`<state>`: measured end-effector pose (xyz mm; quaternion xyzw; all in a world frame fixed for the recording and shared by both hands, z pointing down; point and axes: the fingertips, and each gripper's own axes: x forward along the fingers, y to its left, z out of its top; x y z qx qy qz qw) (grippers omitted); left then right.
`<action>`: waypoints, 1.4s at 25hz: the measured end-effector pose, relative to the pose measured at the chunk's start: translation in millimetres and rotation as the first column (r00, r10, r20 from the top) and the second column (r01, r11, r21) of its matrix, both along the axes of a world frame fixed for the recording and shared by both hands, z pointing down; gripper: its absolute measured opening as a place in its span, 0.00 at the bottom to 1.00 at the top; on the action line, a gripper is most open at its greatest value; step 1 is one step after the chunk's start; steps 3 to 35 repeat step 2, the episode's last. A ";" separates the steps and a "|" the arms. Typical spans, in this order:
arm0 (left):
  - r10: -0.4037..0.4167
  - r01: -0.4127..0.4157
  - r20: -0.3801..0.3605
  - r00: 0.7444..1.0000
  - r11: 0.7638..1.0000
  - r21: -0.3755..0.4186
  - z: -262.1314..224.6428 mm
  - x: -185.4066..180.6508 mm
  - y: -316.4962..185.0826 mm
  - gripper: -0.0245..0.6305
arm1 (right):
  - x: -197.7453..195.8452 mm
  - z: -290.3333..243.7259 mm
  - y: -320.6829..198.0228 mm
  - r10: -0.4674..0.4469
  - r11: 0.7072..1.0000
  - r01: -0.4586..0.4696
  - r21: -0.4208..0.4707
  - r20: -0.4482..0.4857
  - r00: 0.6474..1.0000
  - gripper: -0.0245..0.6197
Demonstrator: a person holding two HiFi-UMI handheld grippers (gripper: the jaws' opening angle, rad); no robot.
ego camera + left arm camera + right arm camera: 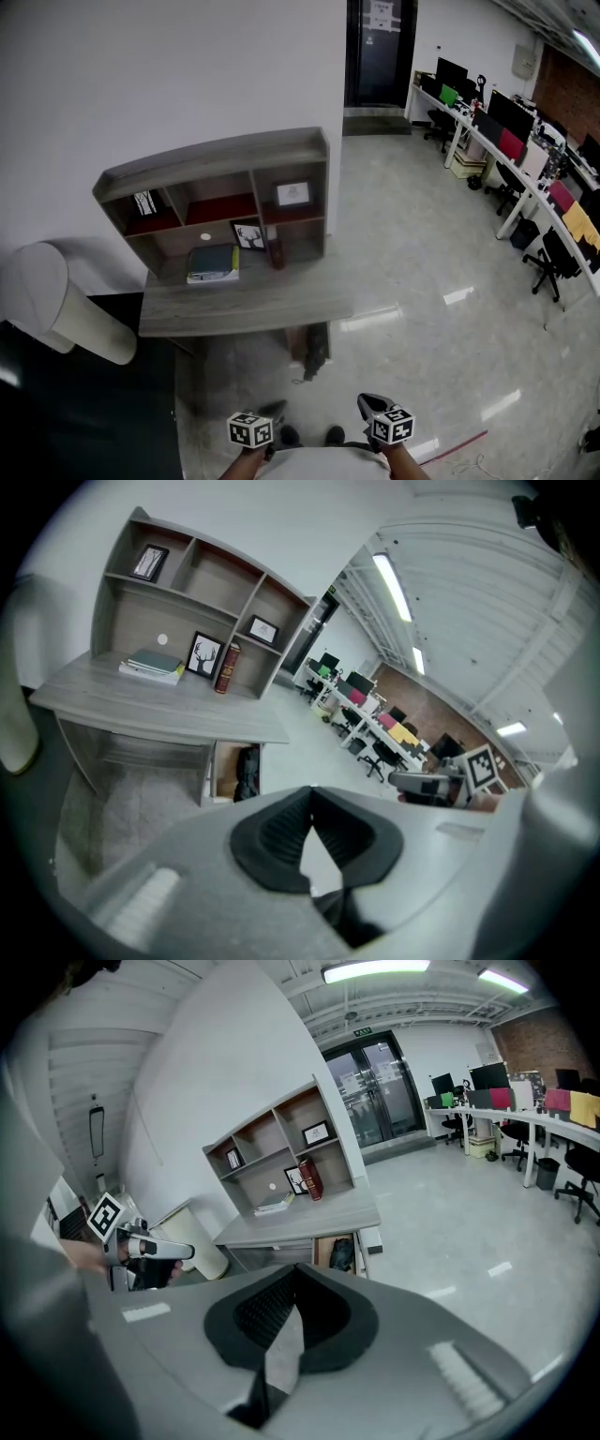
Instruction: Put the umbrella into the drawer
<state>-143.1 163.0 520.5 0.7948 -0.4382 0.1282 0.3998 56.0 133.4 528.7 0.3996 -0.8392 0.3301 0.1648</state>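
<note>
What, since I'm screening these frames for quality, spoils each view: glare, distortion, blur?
Head view: bright glare streaks the glossy floor, and fisheye bows the desk. Left gripper view: black vignette at the corners, the shelf unit curves. Right gripper view: the ceiling lamp is blown out, edges dark.

Open-plan office: long white desks (530,187) lined with monitors (511,112), swivel chairs (550,260) alongside, glass entrance doors (380,52) beyond.

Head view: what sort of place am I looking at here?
Probably an open-plan office: a long row of desks carrying monitors, wheeled office chairs, and a wooden desk with shelves by the wall.
</note>
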 end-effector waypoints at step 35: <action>0.000 0.000 -0.004 1.000 1.000 -0.005 -0.7 2.4 0.2 0.04 | 1.3 0.1 1.1 -0.003 1.000 0.003 -0.005 -0.001 1.000 0.05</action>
